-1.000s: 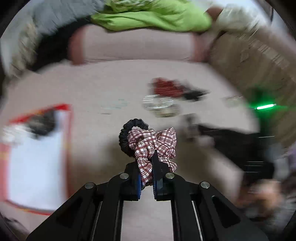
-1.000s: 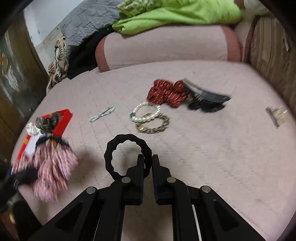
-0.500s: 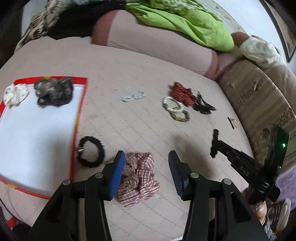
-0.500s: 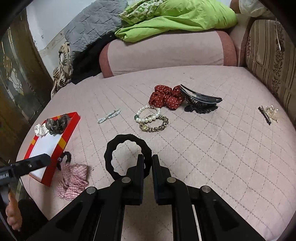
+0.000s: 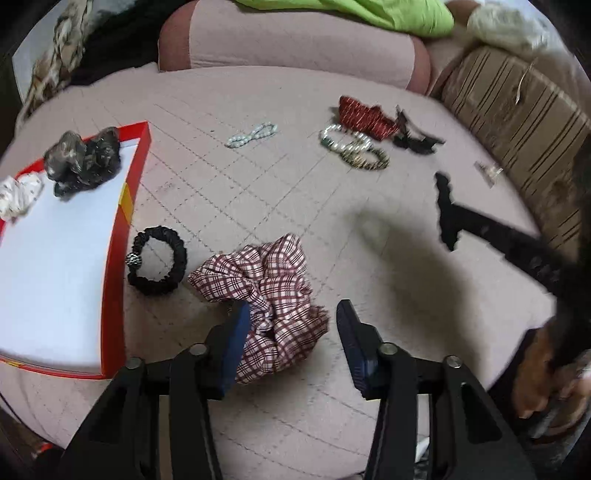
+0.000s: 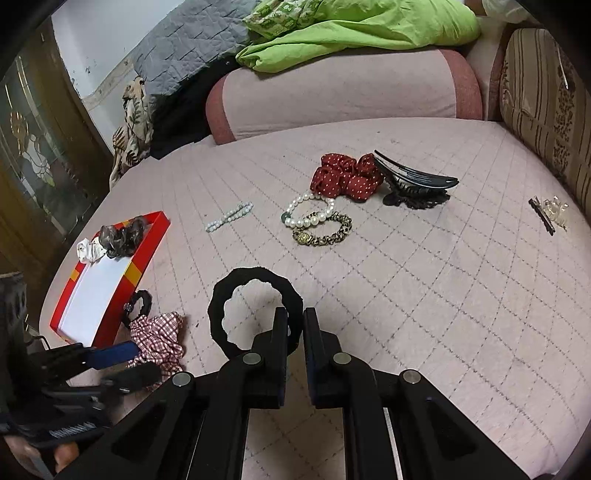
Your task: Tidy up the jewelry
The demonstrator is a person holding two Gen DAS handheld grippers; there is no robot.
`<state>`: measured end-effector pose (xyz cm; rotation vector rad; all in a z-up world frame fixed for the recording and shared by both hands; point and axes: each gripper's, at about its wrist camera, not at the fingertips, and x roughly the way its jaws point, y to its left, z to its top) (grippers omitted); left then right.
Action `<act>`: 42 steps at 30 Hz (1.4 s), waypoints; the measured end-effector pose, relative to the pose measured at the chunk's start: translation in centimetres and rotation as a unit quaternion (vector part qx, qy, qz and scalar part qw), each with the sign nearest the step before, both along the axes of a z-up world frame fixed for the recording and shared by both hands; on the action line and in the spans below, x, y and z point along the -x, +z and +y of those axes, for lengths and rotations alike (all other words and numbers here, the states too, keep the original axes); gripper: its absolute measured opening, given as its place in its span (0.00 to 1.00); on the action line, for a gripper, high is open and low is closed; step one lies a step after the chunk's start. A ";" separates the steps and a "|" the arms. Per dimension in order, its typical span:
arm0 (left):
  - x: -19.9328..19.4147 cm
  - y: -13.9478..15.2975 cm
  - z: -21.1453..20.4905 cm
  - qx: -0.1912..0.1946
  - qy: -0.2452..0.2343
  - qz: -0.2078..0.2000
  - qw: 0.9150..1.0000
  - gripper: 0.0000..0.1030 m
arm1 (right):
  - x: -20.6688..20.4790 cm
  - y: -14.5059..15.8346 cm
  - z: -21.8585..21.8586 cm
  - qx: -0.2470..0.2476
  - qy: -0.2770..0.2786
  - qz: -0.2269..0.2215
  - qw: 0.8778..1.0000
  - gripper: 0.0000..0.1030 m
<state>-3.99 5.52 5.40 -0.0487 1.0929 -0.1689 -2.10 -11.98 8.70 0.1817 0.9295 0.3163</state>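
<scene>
My left gripper [image 5: 291, 317] is open, its jaws straddling a red-plaid scrunchie [image 5: 266, 288] that lies on the pink bed. A black scrunchie with a bead [image 5: 157, 260] lies beside the red-rimmed white tray [image 5: 125, 229], which holds a dark scrunchie [image 5: 83, 158] and a white one [image 5: 18, 192]. My right gripper [image 6: 295, 321] is shut on a black wavy hair ring [image 6: 255, 306], held above the bed. The plaid scrunchie [image 6: 159, 339] and tray [image 6: 147, 247] also show at the right wrist view's left.
Farther back lie a pale bead bracelet [image 6: 229, 218], a pearl bracelet [image 6: 310, 214], a gold-leopard bracelet [image 6: 325, 232], a red dotted scrunchie [image 6: 343, 177], black hair clips [image 6: 413, 184] and small clips [image 6: 550, 214]. A pink bolster [image 6: 347, 88] with green bedding [image 6: 354, 29] borders the back.
My left gripper has opened and let go of the plaid scrunchie, which now lies on the bed by the tray beside the black scrunchie. The right gripper still holds the black ring.
</scene>
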 end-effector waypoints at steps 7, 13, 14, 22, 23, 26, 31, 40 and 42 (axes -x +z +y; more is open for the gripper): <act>0.7 3.1 1.1 -0.001 0.029 -0.035 0.999 0.02 | 0.6 0.9 1.1 0.001 0.011 -0.006 1.000 0.09; 2.2 7.5 3.4 0.001 0.055 -0.091 0.994 0.02 | 1.5 2.8 3.5 0.003 0.039 -0.022 0.999 0.09; 2.4 8.1 4.1 0.004 0.062 -0.097 0.993 0.02 | 1.6 3.0 3.8 0.004 0.043 -0.025 0.999 0.09; 4.1 10.5 11.3 -0.021 0.145 -0.123 0.981 0.02 | 2.2 5.5 9.6 0.018 0.113 -0.041 0.993 0.09; 4.2 10.4 12.2 -0.020 0.157 -0.120 0.980 0.02 | 2.2 5.6 10.2 0.019 0.120 -0.041 0.992 0.09; 4.6 9.9 15.3 -0.022 0.198 -0.109 0.974 0.02 | 2.2 5.9 13.3 0.029 0.154 -0.040 0.987 0.09; 5.3 9.0 19.5 -0.044 0.254 -0.097 0.961 0.02 | 2.2 6.0 17.9 0.040 0.197 -0.042 0.979 0.09; 4.5 6.3 24.0 -0.064 0.306 -0.066 0.947 0.02 | 2.0 3.2 26.8 0.065 0.258 -0.018 0.964 0.09; 4.4 5.5 24.6 -0.066 0.312 -0.058 0.946 0.02 | 1.9 2.0 28.3 0.073 0.266 -0.009 0.961 0.09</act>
